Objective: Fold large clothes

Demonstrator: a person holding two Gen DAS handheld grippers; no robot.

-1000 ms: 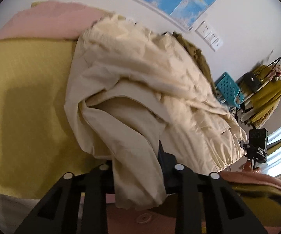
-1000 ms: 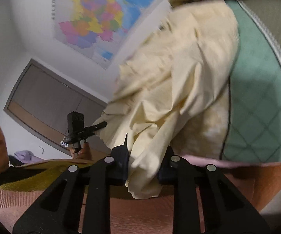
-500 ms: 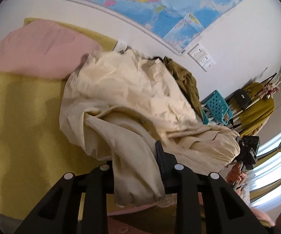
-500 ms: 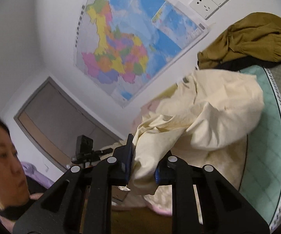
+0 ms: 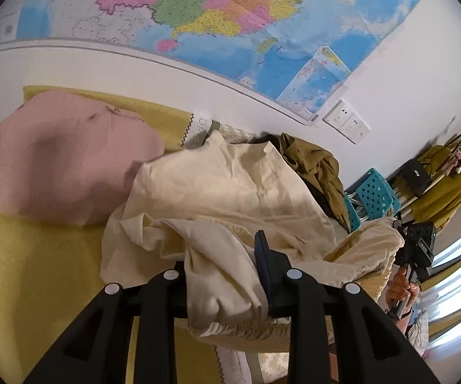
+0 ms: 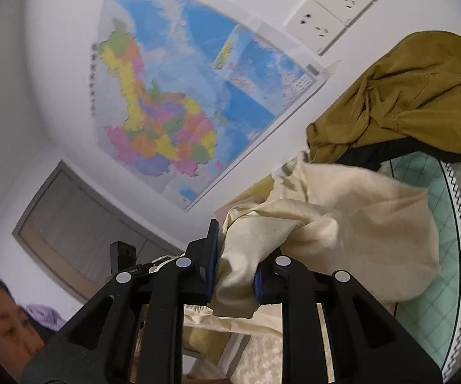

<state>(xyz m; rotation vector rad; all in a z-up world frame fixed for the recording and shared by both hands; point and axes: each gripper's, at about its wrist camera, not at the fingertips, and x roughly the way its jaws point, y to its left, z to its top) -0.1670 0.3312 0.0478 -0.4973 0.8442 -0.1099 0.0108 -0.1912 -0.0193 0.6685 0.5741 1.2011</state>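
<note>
A large cream garment (image 5: 217, 192) hangs bunched between both grippers, lifted off the bed. My left gripper (image 5: 224, 275) is shut on one bunched edge of it, the cloth spilling down between the fingers. My right gripper (image 6: 233, 272) is shut on another thick fold of the cream garment (image 6: 342, 224). In the left wrist view the right gripper (image 5: 417, 243) shows at the far right, held by a hand. The left gripper (image 6: 124, 256) appears small at the left in the right wrist view. The garment's far part still trails onto the bed.
A yellow bed cover (image 5: 32, 272) lies below, with a pink garment (image 5: 60, 166) at its head and an olive garment (image 5: 313, 166) by the wall. A map (image 5: 230, 16) and wall sockets (image 5: 345, 121) hang behind. A teal basket (image 5: 374, 195) and a clothes rack (image 5: 435, 176) stand right. A person (image 6: 3, 316) is at lower left.
Both grippers have risen with the cream garment, pulling it up off the bed. The right wrist view has swung from the cloth toward the wall and map.
</note>
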